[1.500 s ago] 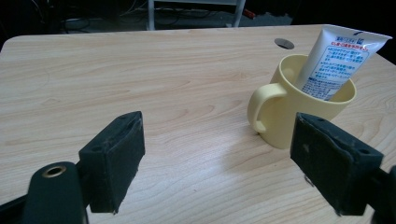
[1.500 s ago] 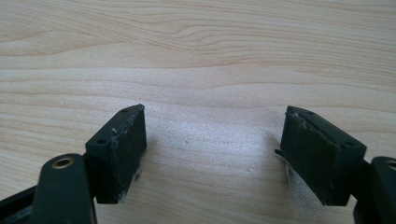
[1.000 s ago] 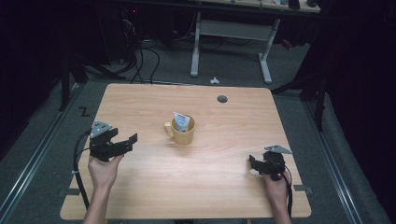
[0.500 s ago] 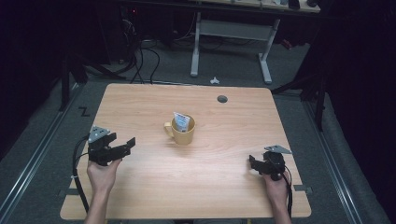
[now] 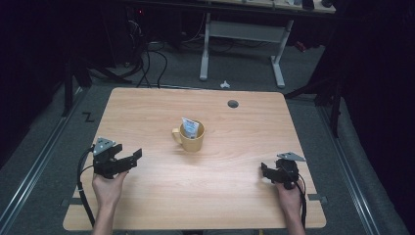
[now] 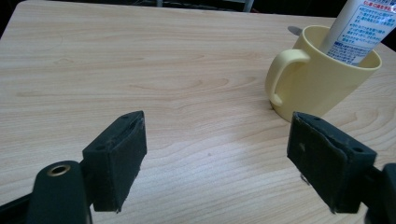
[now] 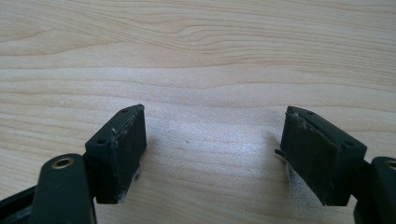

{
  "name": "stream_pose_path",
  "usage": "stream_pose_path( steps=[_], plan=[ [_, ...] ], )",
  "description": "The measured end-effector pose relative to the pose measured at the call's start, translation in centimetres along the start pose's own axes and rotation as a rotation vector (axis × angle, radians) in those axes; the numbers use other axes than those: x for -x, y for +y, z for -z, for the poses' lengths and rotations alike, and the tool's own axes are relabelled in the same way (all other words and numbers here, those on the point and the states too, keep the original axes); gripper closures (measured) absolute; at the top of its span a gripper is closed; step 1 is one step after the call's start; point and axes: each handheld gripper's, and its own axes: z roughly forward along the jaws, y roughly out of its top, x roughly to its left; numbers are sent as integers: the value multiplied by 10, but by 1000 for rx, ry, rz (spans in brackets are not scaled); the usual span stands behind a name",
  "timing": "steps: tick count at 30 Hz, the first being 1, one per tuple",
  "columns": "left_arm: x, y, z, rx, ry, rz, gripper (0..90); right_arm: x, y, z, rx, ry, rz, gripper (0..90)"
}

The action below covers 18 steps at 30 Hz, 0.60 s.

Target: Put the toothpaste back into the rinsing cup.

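From the high view, my left tongs [image 5: 128, 157] hover over the near left part of the counter [image 5: 147, 112], jaws spread wide and aimed toward the yellow mug [image 5: 192, 138], which stands upright near the middle of the counter, well apart from both of my hands. The mug's handle points to the left, toward my left tongs. A white tube [image 5: 190, 128] stands in it, its long axis nearly upright and tilted a little, flat end sticking up past the rim. My right tongs [image 5: 265, 170] sit low over the near right part, aimed leftward.

In the left gripper view, my left tongs [image 6: 215, 156] gape wide with nothing between them. The mug [image 6: 322, 79] stands ahead on the right, handle facing the jaws, and the tube [image 6: 359, 30] leans up out of it.

In the right gripper view, my right tongs [image 7: 215, 156] are also wide and empty over bare wood.
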Motion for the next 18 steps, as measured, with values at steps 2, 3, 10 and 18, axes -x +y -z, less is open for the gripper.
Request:
stream_pose_path(
  steps=[2,3,10,18],
  plan=[
    [0,-2,-1,-4,0,1,202,0,0,0,0,0,0,227],
    [0,-2,-1,-8,1,-1,202,0,0,0,-1,1,0,227],
    [1,-4,-3,-12,1,4,202,0,0,0,0,0,0,227],
    [2,-7,-4,-21,3,8,204,0,0,0,-1,1,1,227]
  ],
)
